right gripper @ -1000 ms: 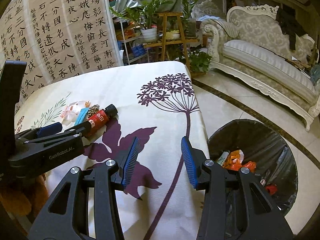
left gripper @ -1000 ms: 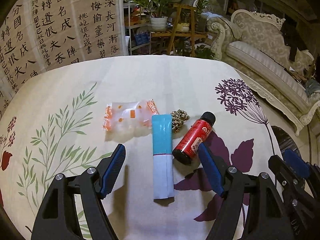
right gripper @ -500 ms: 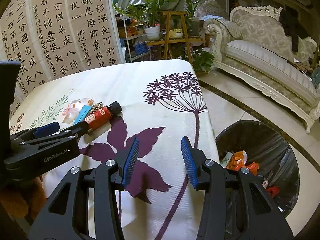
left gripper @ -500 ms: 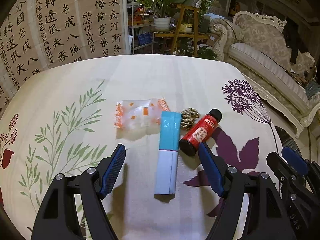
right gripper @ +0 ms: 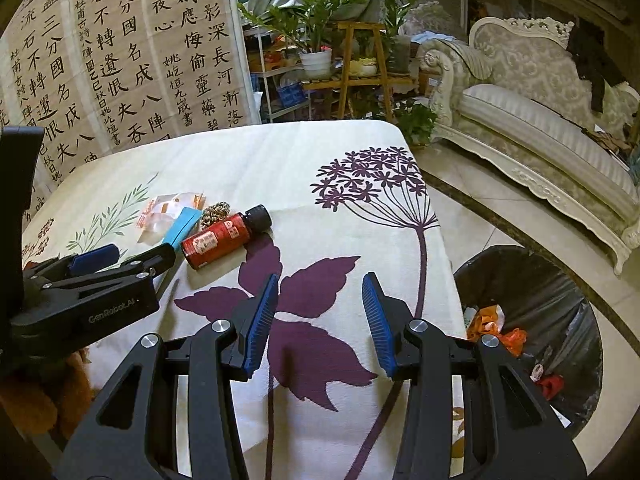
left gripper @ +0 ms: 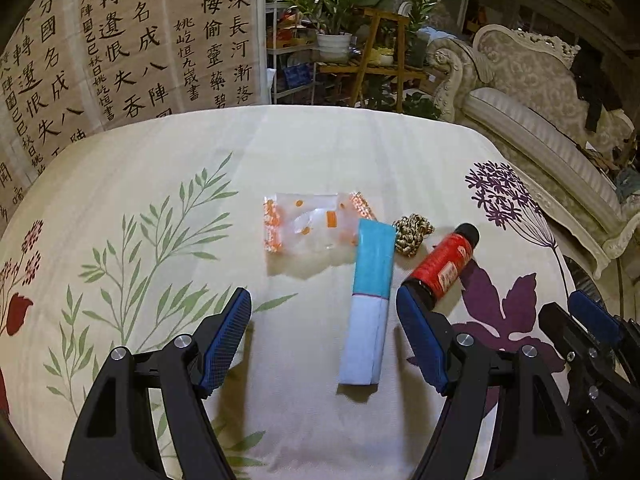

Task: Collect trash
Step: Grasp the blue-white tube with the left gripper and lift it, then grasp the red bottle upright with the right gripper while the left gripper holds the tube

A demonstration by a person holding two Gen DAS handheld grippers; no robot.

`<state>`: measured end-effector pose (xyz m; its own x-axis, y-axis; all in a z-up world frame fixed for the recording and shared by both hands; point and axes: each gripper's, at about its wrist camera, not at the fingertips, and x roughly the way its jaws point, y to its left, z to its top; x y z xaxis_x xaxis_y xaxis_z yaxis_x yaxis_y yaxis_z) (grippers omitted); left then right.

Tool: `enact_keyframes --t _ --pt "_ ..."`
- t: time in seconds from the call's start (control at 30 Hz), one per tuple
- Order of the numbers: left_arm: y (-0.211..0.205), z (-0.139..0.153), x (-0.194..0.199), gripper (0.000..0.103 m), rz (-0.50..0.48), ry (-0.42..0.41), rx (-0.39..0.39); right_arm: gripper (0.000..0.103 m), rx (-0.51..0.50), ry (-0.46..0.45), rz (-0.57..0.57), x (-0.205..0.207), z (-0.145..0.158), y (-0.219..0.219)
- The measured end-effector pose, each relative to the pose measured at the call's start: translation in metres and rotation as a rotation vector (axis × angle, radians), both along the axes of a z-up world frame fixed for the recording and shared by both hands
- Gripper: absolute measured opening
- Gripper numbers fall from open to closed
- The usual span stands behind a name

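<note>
A blue and white flat packet (left gripper: 369, 300) lies on the floral tablecloth (left gripper: 160, 184), its near end between my open left gripper's (left gripper: 322, 320) fingers. A clear wrapper with orange print (left gripper: 308, 224) lies beyond it to the left. A small braided brown scrap (left gripper: 412, 230) and a red bottle with a black cap (left gripper: 442, 266) lie to its right. In the right wrist view the bottle (right gripper: 224, 238), packet (right gripper: 182, 226) and wrapper (right gripper: 166, 208) sit far left, by the left gripper (right gripper: 120, 258). My right gripper (right gripper: 320, 320) is open and empty over the cloth's purple leaf print.
A black-lined trash bin (right gripper: 532, 332) with orange and red trash inside stands on the tiled floor right of the table edge (right gripper: 440, 240). A calligraphy screen (left gripper: 120, 40), plant stands (left gripper: 372, 56) and a sofa (right gripper: 540, 108) are behind the table.
The left gripper has shifted left, so the packet and bottle now sit nearer its right finger. The right gripper has turned slightly left over the table. Both stay open.
</note>
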<state>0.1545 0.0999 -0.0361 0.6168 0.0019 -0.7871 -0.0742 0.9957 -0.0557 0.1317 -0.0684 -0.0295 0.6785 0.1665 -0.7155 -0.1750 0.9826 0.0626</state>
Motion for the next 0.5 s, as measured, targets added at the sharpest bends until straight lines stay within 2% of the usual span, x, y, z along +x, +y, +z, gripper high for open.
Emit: enact_keyframes --t 0.1,0.2,0.33,0.5 --pt "0.0 -0.003 0.005 0.067 -0.022 0.011 0.001 0.043 0.0 0.0 0.002 0.002 0.001 0.003" --pt "-0.001 -0.005 0.006 0.052 -0.04 0.013 0.004 0.043 0.002 -0.001 0.007 0.003 0.002 0.007" --pt "-0.004 -0.005 0.003 0.02 -0.075 0.001 0.029 0.043 0.014 0.003 0.016 0.008 0.004 0.014" --pt "0.001 -0.003 -0.006 0.018 -0.076 -0.013 0.009 0.043 0.038 0.013 0.03 0.015 0.004 0.029"
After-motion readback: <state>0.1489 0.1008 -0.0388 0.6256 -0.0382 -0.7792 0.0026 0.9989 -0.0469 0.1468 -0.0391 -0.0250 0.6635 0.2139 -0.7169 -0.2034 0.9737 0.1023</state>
